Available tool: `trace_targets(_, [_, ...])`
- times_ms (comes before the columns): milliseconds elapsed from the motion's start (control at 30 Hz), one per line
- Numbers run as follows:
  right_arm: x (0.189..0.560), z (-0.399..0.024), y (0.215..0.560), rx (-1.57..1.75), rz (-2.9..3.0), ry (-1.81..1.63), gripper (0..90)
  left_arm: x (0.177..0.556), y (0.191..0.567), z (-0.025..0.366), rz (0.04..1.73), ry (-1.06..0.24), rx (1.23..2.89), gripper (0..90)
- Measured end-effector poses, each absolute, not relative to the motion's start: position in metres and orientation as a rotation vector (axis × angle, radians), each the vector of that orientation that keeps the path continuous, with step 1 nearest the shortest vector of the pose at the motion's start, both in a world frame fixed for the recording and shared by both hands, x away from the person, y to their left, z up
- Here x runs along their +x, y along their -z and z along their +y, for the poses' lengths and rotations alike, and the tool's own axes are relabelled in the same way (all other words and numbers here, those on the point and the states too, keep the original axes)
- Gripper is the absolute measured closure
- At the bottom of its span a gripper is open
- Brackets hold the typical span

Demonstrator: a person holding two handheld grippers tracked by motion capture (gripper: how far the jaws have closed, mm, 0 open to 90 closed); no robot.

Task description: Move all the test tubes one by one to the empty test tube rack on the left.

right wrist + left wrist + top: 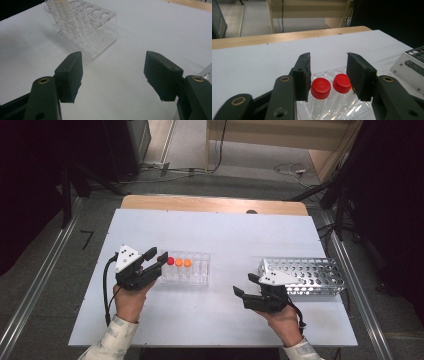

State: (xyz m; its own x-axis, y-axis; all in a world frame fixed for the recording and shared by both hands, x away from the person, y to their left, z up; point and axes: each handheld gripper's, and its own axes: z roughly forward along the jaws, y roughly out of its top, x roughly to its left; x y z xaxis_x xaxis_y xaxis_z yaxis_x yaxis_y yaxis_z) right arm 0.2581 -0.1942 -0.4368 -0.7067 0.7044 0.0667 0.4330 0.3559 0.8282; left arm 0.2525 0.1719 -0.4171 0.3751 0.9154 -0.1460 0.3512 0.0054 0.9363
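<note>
A clear plastic tube rack [197, 270] stands left of the table's middle, with one red-capped tube [170, 260] and two orange-capped tubes [183, 262] at its left end. My left gripper [156, 256] reaches that end from the left. In the left gripper view its jaws [328, 60] stand open around two red caps [320, 87] side by side, each close to a pad. My right gripper [244, 285] rests open near the front right, nothing between its jaws [113, 56]. It faces the clear rack [100, 32] from a distance.
A perforated metal rack [310, 275] lies just behind my right hand, and its corner shows in the left gripper view [409, 65]. The white table top [225, 235] ends at a wooden strip at the back. Cables trail from both grippers toward the front edge.
</note>
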Motion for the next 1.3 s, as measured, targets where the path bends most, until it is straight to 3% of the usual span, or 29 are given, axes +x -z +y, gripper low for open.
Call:
trace_targets(400, [0.259, -0.199, 0.436, 1.024, 2.302, -1.293, 28.6, 0.245, 0.409, 0.164, 1.188, -0.643, 1.569, 23.4])
trace_targets(1300, [0.259, -0.228, 0.431, 1.065, 2.222, -1.303, 27.2, 0.217, 0.417, 0.18, 1.204, -0.679, 1.572, 20.2])
